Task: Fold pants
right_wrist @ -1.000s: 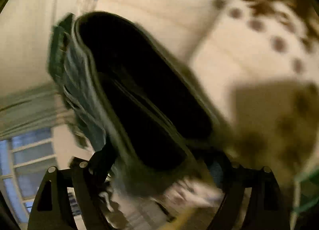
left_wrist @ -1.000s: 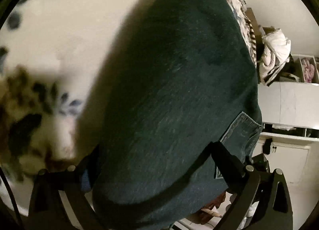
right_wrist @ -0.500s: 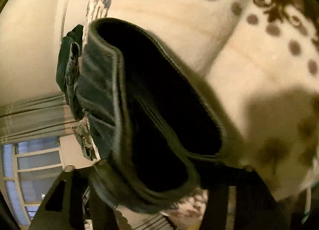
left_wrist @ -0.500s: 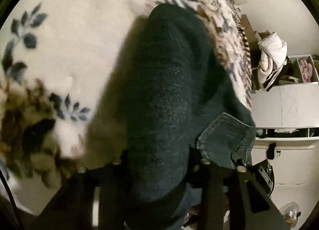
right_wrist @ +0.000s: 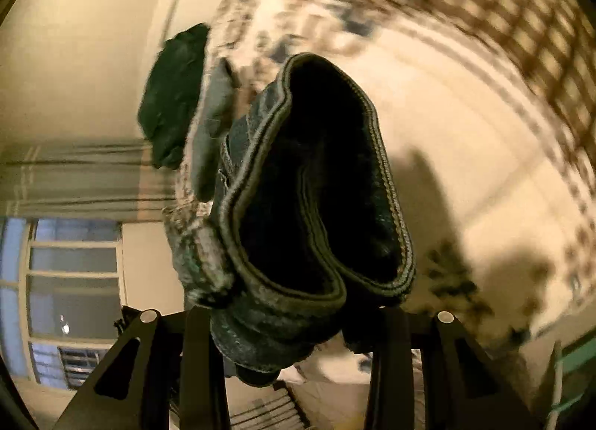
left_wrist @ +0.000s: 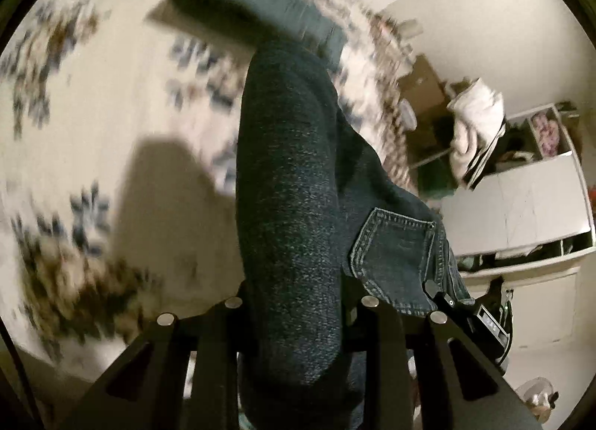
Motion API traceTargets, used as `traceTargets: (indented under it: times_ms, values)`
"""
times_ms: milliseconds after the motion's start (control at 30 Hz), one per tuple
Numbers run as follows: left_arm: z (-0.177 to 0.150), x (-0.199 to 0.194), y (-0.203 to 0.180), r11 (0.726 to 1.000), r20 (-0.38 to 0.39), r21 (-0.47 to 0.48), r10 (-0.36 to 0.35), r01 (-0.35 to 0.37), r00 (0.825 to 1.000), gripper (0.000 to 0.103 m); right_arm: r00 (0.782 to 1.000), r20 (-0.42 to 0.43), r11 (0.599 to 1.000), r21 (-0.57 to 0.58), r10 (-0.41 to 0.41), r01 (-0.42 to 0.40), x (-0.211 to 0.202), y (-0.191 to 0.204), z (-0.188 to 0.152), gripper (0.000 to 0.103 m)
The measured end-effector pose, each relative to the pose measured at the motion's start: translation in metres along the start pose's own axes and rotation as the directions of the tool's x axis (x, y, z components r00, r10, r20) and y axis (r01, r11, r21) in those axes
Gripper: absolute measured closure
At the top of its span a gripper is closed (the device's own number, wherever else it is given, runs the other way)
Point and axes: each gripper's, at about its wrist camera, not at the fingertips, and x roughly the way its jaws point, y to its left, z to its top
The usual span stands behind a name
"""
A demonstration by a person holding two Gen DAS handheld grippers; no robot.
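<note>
left gripper: fingers clamped on folded dark jeans, back pocket facing right | right gripper: fingers clamped on the stacked hems | jeans held above patterned blanket, background blurred

A: What room do I have on my feeds?

B: On my left wrist view, a cream bedspread with blurred blue and brown flower prints fills the left side. Beyond it stands a plain pale wall. To the right sits a white shelf unit with open cubbies, and a heap of white cloth rests above it.

A: And the other side?

B: My right wrist view shows the same bedspread, here with a brown checked border. At left hangs a grey-green curtain, and below it a window with white bars shows dim blue. The light is warm and yellowish.
</note>
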Motion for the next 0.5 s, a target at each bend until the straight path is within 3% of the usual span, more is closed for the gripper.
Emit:
traceTargets:
  times_ms: [100, 200, 333, 500]
  values:
    - [0.050, -0.005, -0.004, 0.999, 0.043, 0.015, -0.030, 0.030, 0.999, 0.080, 0.999, 0.032, 0.998, -0.042, 0.038, -0.037, 0.020, 0.050, 0.036, 0.064]
    - [0.121, -0.003, 0.000, 0.998, 0.084, 0.037, -0.058, 0.055, 0.995, 0.080, 0.996, 0.058, 0.995, -0.077, 0.069, -0.064, 0.061, 0.104, 0.080, 0.064]
    - [0.214, 0.009, 0.021, 0.996, 0.109, 0.065, -0.063, 0.056, 0.992, 0.080, 0.991, 0.077, 0.990, -0.105, 0.106, -0.097, 0.131, 0.160, 0.141, 0.064]
    - [0.302, 0.039, 0.055, 0.997, 0.107, 0.070, -0.043, 0.036, 0.993, 0.080, 0.991, 0.072, 0.987, -0.119, 0.116, -0.107, 0.228, 0.202, 0.210, 0.064]
